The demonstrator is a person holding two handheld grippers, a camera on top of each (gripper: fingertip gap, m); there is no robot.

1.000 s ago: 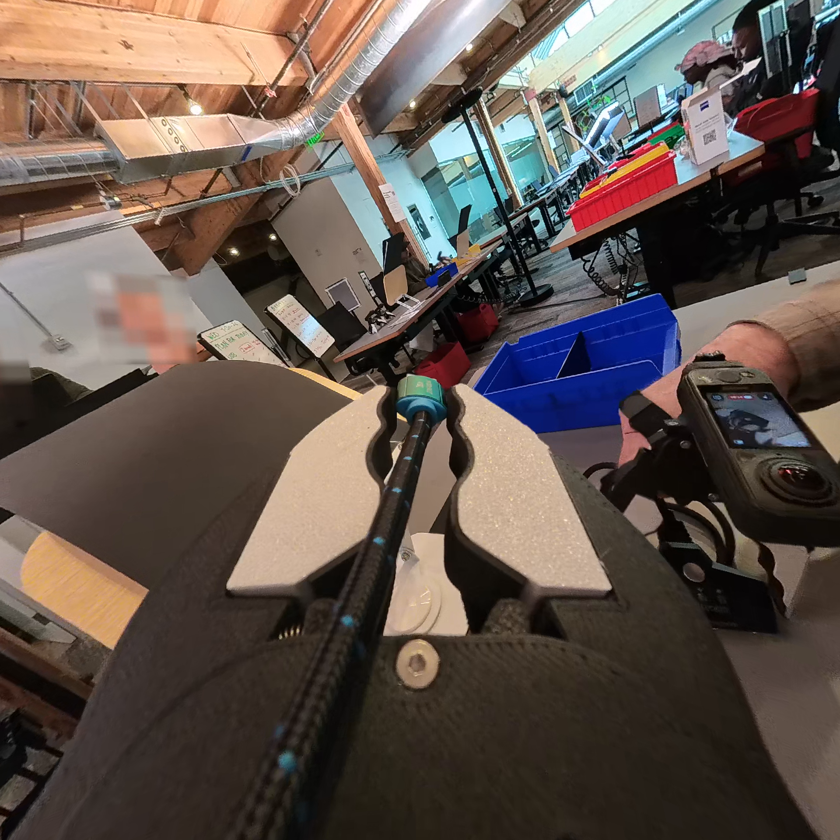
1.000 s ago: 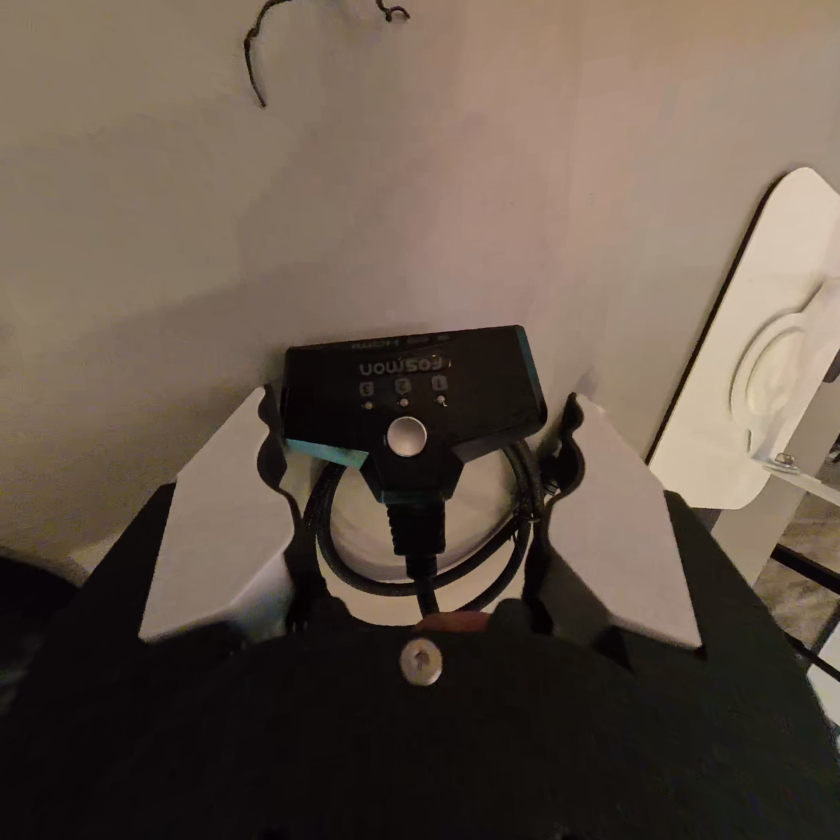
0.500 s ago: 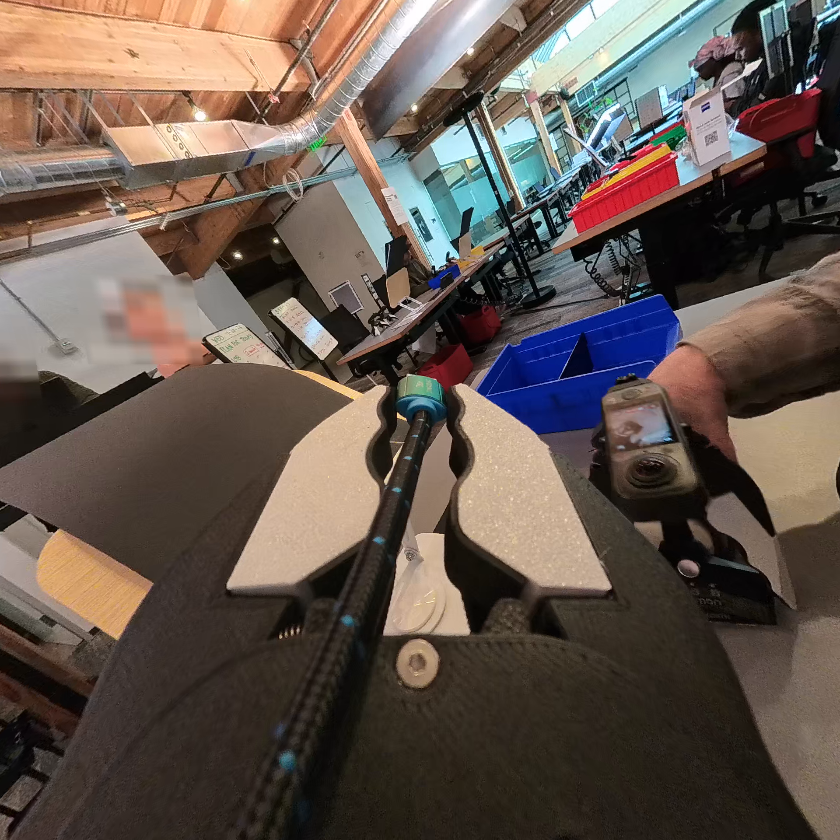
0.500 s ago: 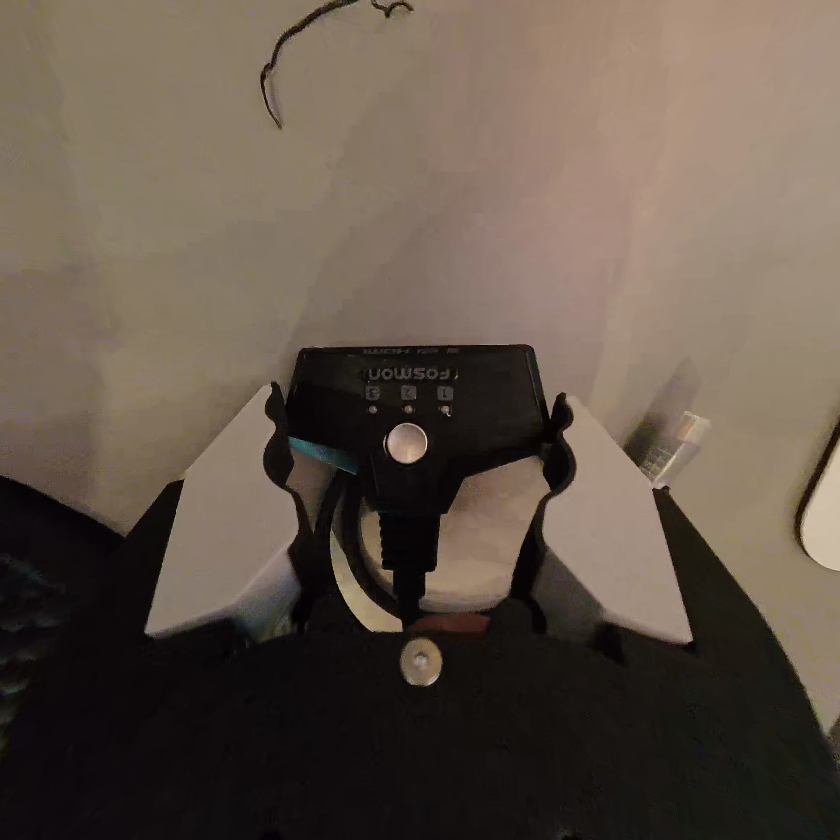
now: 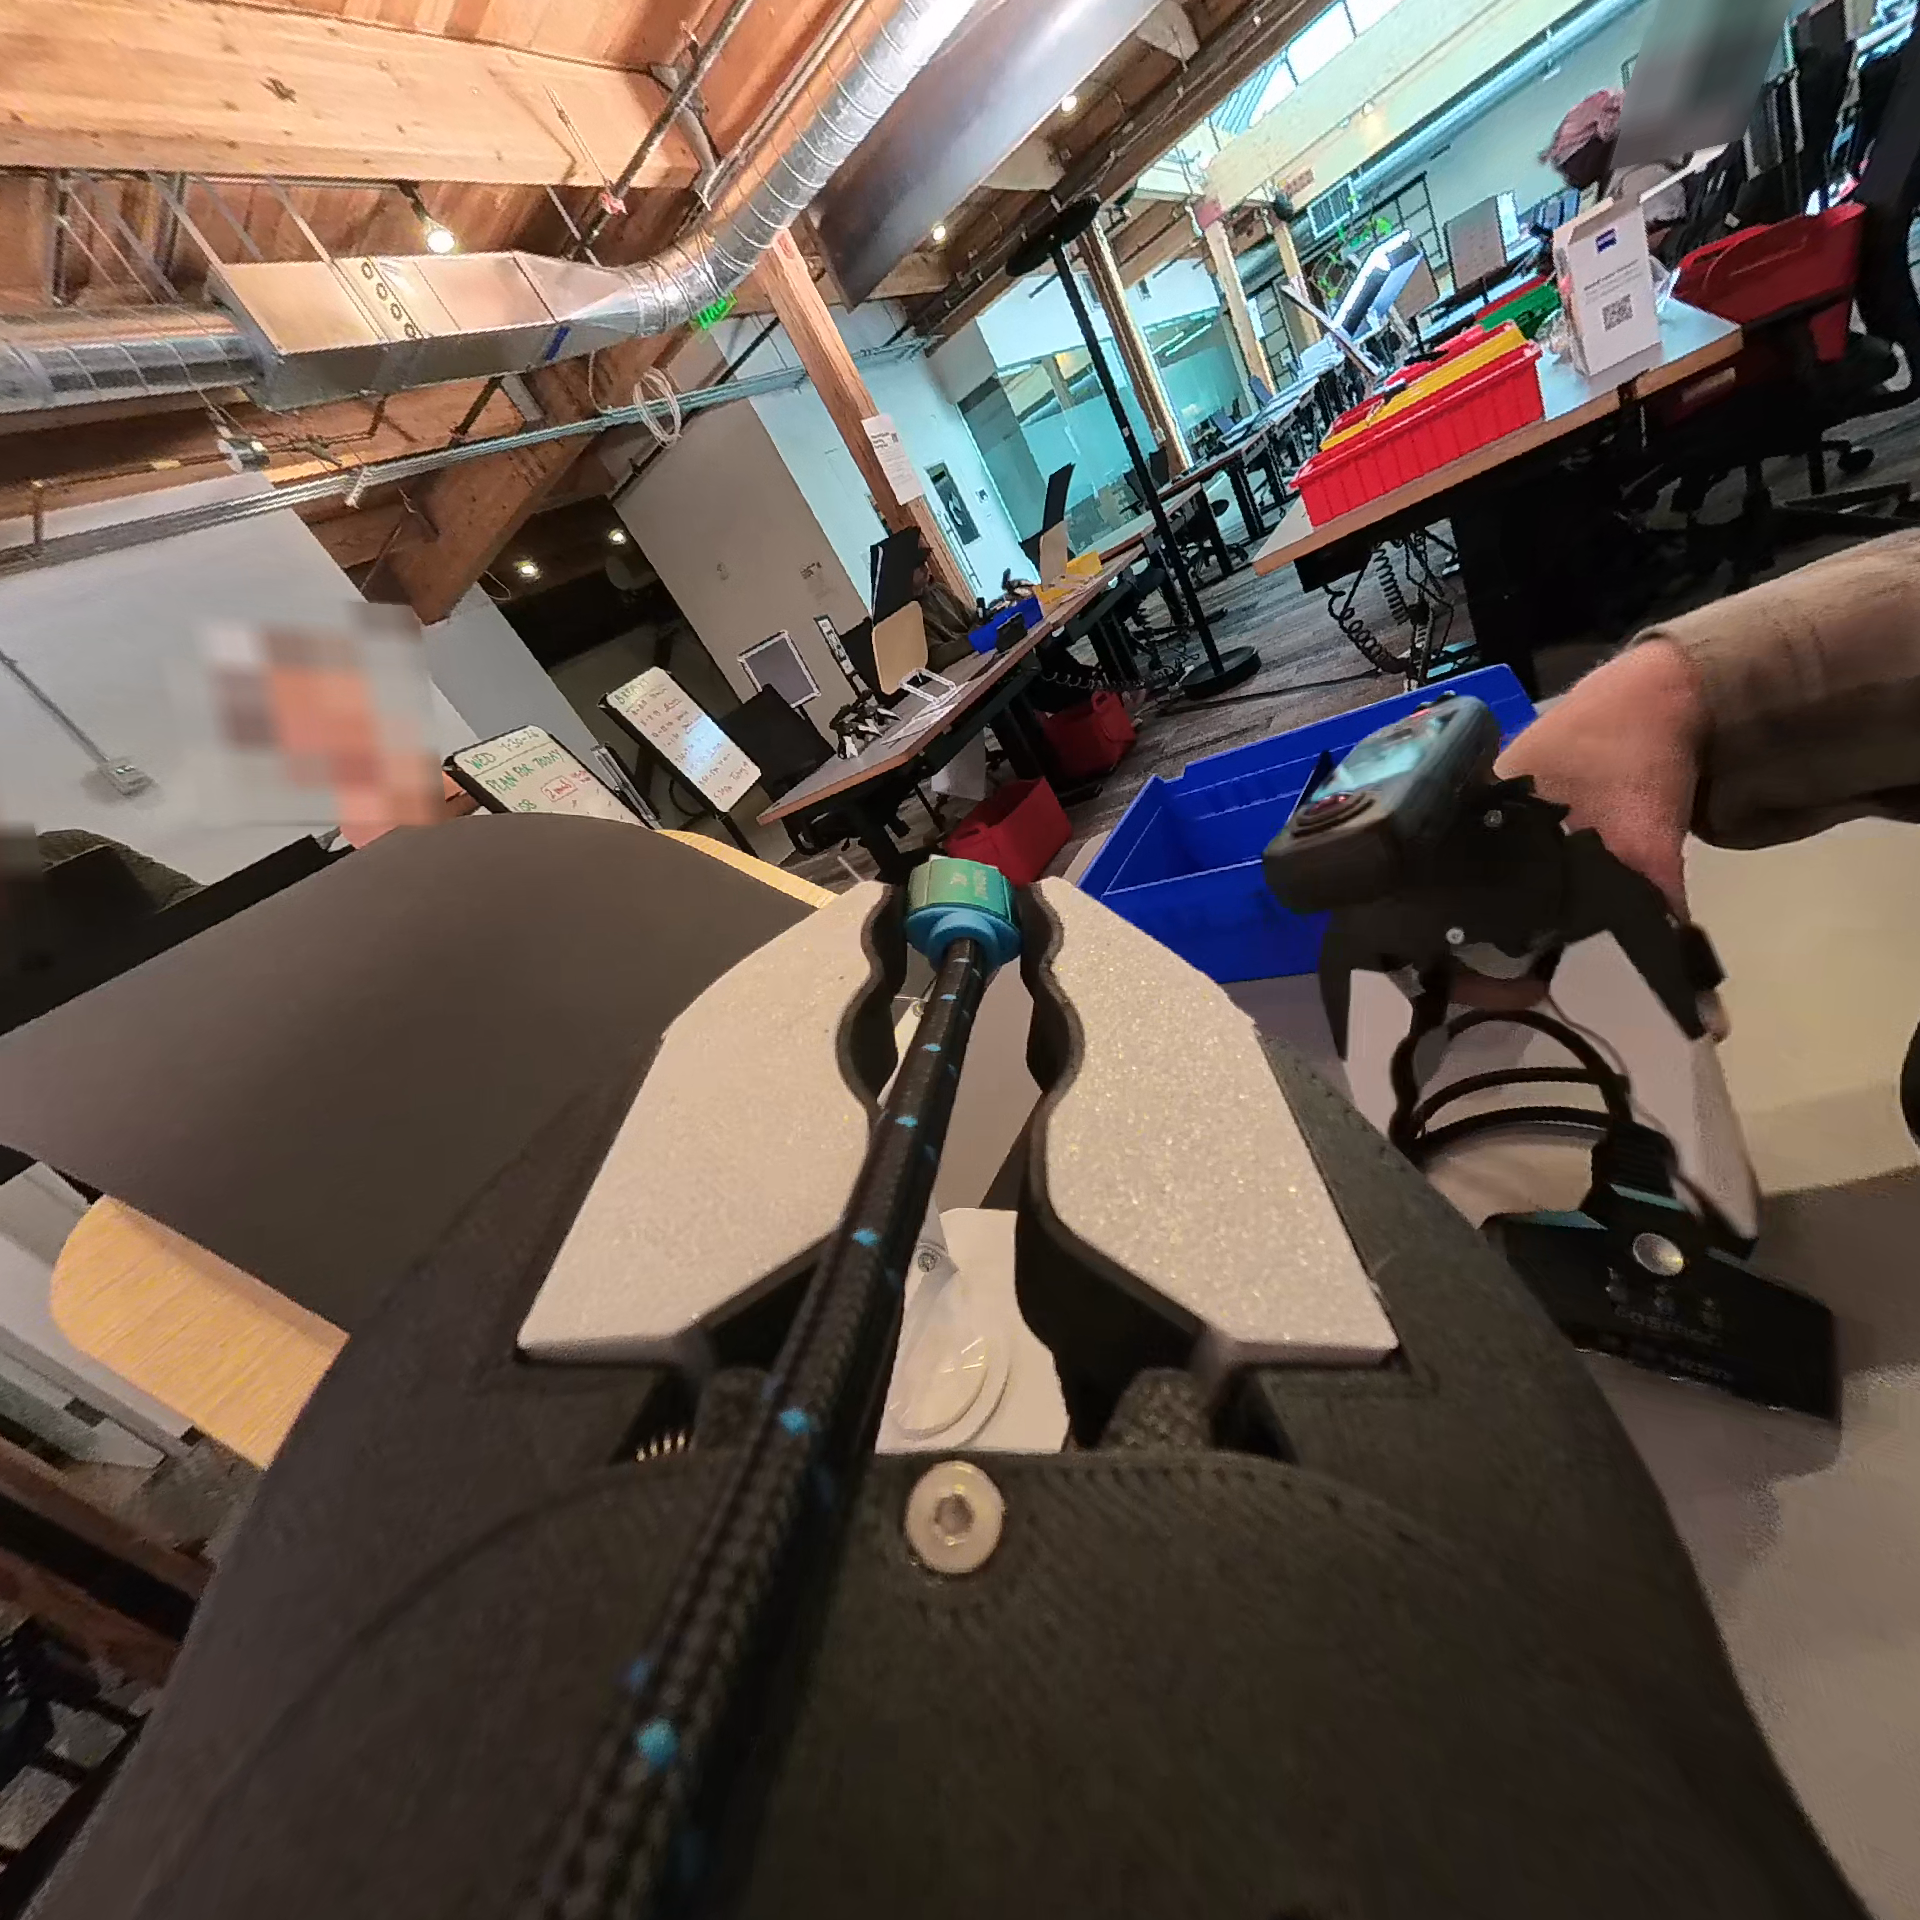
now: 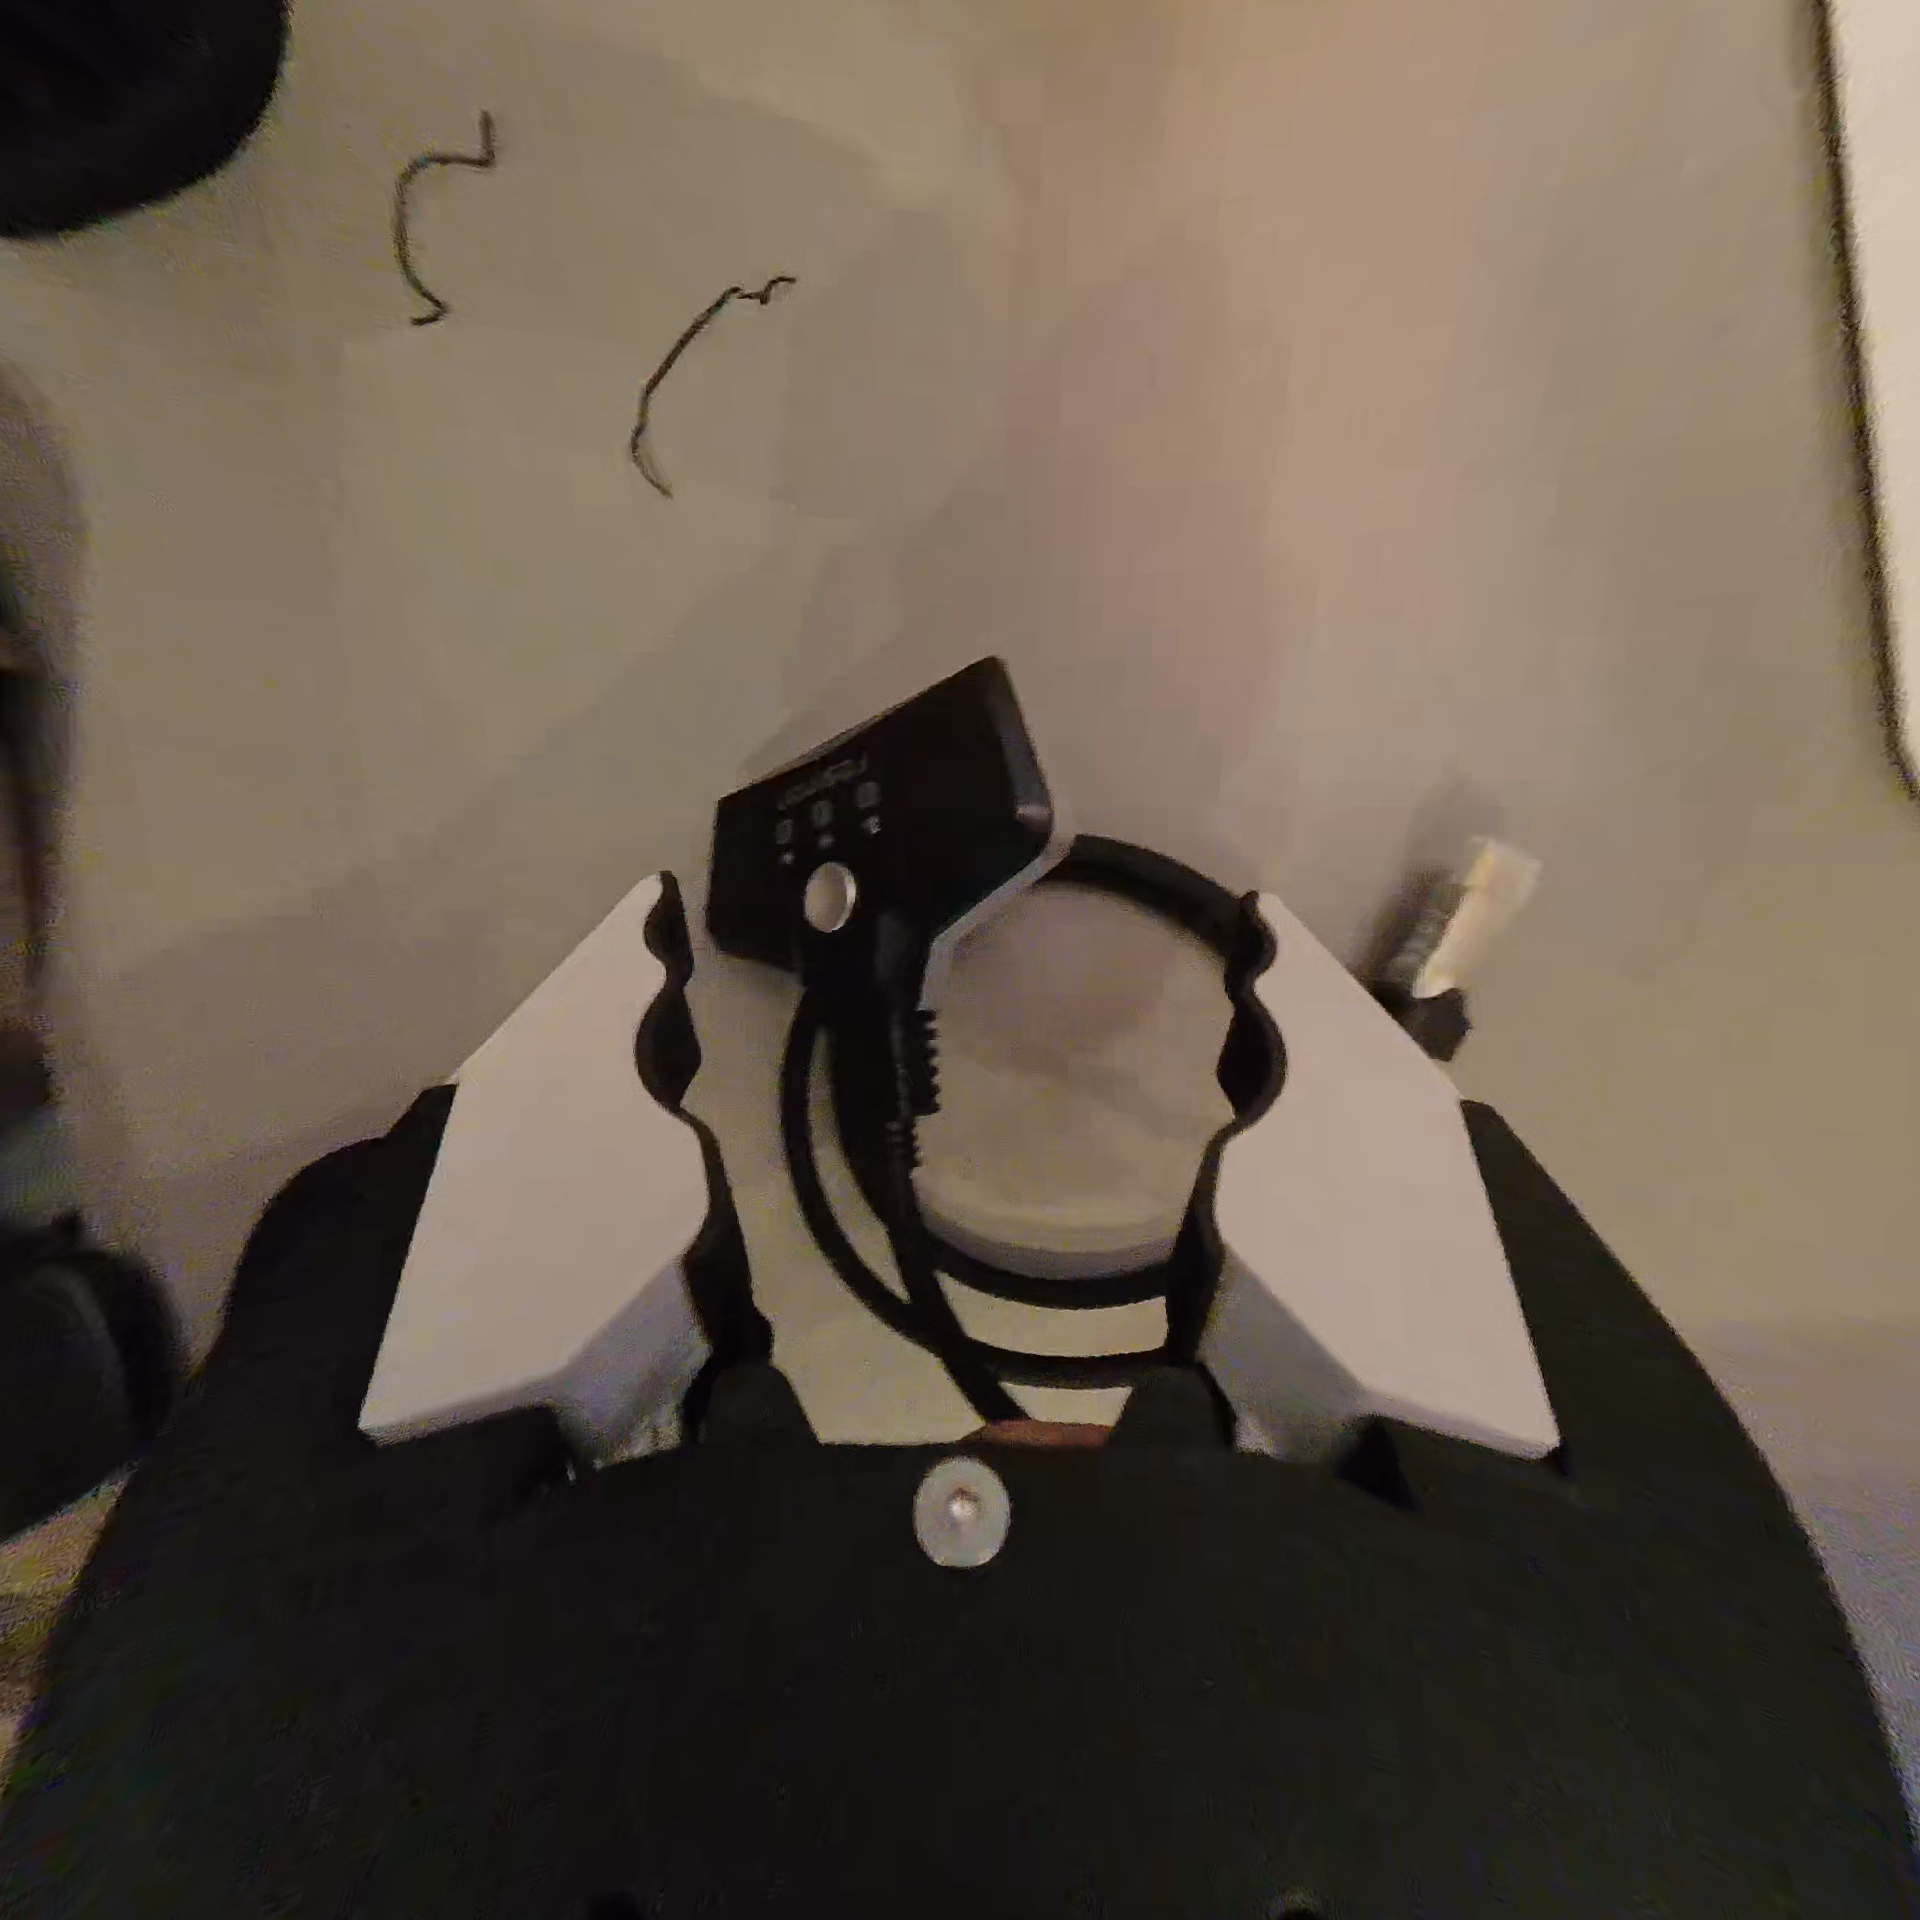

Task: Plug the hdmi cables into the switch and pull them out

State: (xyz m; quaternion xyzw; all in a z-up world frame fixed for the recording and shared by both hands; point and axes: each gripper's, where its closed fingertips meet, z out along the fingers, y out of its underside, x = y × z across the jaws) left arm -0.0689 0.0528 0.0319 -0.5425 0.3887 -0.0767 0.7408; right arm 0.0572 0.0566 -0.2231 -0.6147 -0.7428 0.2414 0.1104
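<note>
My left gripper (image 5: 956, 914) is shut on a black braided HDMI cable (image 5: 894, 1132) with blue flecks. Its teal and blue plug collar (image 5: 958, 902) sticks out at the fingertips, and the gripper points up and away from the table. My right gripper (image 6: 956, 894) is open, its fingers wide apart. The black switch (image 6: 883, 821) lies flat on the table just beyond its fingertips, turned at an angle, with its own black lead (image 6: 852, 1143) looped between the fingers. The switch also shows in the left wrist view (image 5: 1673, 1320), below the right gripper's camera (image 5: 1382, 821).
A blue bin (image 5: 1195, 873) stands at the table's far edge. A small pale plug (image 6: 1455, 914) lies right of the switch. Two thin dark wire scraps (image 6: 665, 395) lie farther out. A white board edge (image 6: 1881, 312) is at the far right. A hand (image 5: 1600, 769) holds the right gripper. Tip to tip, the grippers are about 30 centimeters apart. The small pale plug (image 6: 1455, 914) sits 6 centimeters or so from the ends of my right fingers.
My right gripper has opened wider and drawn back from the switch, which now lies turned on the table. My left gripper still holds the cable in the same place.
</note>
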